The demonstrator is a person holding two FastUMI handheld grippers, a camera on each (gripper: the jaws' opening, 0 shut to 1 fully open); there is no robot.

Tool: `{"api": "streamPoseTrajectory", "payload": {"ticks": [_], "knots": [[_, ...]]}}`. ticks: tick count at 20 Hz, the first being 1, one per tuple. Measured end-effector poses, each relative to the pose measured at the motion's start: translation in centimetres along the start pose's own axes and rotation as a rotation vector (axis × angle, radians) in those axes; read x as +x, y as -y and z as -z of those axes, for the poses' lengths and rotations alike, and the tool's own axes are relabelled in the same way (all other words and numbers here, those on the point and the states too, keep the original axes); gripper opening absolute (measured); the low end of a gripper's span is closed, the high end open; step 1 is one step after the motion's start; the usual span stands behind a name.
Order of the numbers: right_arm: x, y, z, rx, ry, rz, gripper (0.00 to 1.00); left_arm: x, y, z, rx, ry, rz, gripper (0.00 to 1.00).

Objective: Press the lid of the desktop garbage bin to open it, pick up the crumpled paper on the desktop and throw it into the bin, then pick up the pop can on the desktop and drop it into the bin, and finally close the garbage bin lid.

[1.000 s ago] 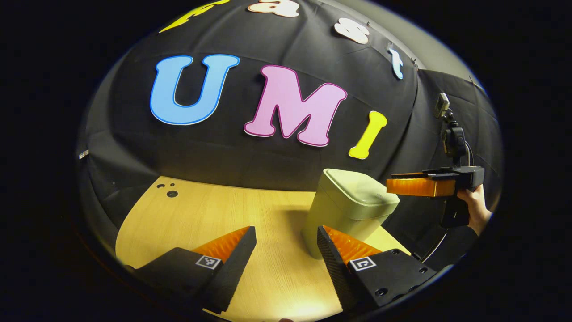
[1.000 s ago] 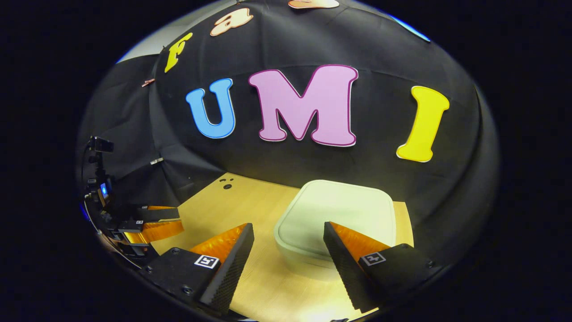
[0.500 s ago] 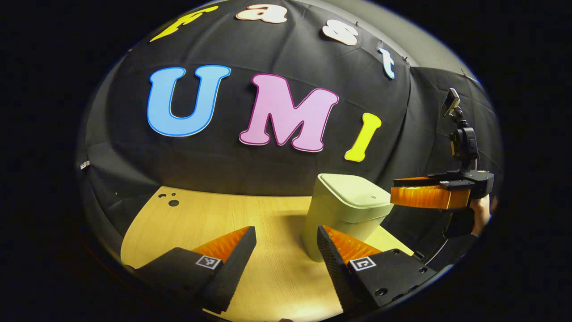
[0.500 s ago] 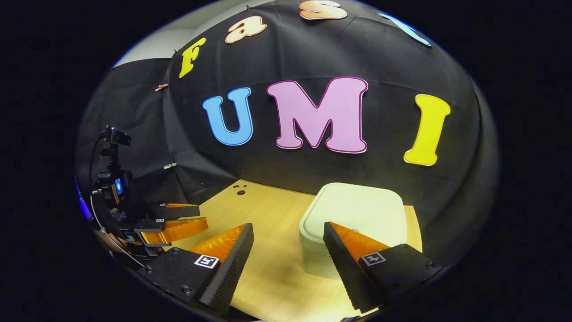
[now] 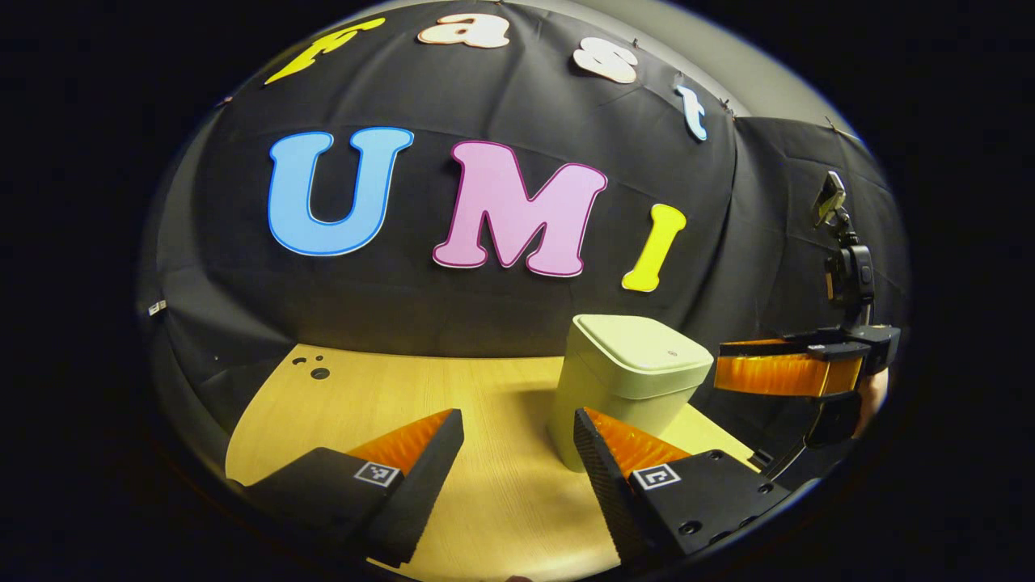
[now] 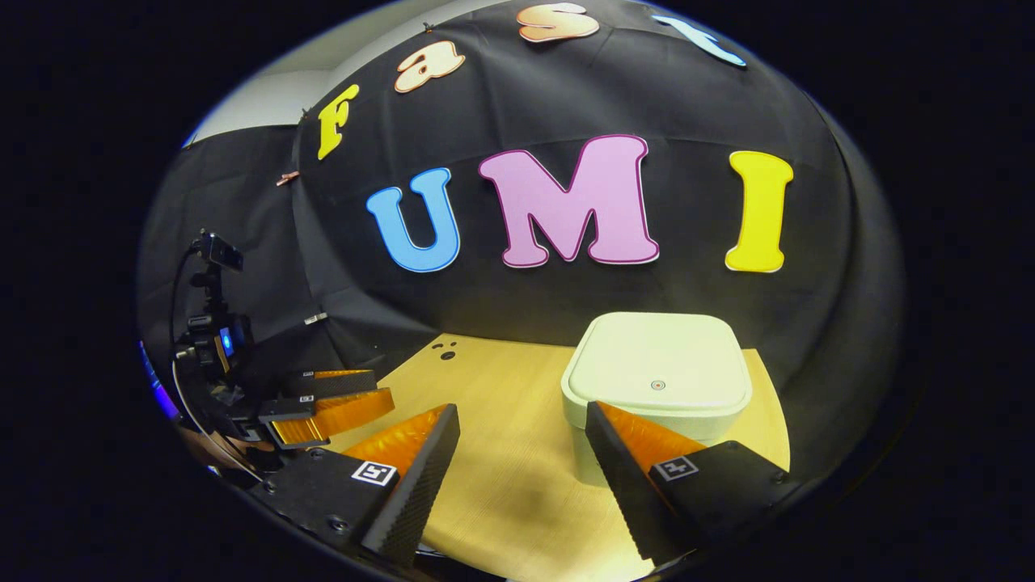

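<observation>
A: Where was the pale green square plastic bin [image 6: 656, 380]?

B: On the light wooden desktop [image 6: 501, 453], lid shut. Over the last second the right gripper [image 6: 521, 473] had backed off above it, so closing looked finished.

A: And the tools?

B: Both the right and the left gripper [image 5: 517, 477] stood wide open, holding and touching nothing.

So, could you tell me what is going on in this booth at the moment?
A person is holding a two-finger gripper in each hand over a wooden table. A pale green desktop garbage bin stands on it with its lid shut. The left gripper and the right gripper both have their jaws apart and hold nothing; neither touches the bin.
</observation>
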State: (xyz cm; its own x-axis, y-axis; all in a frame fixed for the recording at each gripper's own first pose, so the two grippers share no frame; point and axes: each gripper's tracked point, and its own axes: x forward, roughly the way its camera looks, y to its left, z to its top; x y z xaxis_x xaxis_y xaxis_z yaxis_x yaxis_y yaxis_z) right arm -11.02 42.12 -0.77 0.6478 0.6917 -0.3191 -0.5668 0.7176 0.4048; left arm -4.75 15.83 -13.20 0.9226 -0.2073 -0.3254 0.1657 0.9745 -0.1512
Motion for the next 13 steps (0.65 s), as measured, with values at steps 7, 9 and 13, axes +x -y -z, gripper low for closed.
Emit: {"api": "streamPoseTrajectory", "payload": {"ticks": [7,9,13], "knots": [[0.3,0.8,0.2,0.018,-0.005,0.014,0.99,0.9,0.3,-0.1,0.004,-0.008,0.007,0.89],[0.4,1.0,0.4,0.011,-0.009,0.018,0.99,1.0,0.5,0.1,0.003,-0.012,0.011,0.89],[0.8,0.9,0.4,0.009,-0.016,0.012,0.99,1.4,0.7,0.1,0.006,-0.016,0.015,0.89]]}}
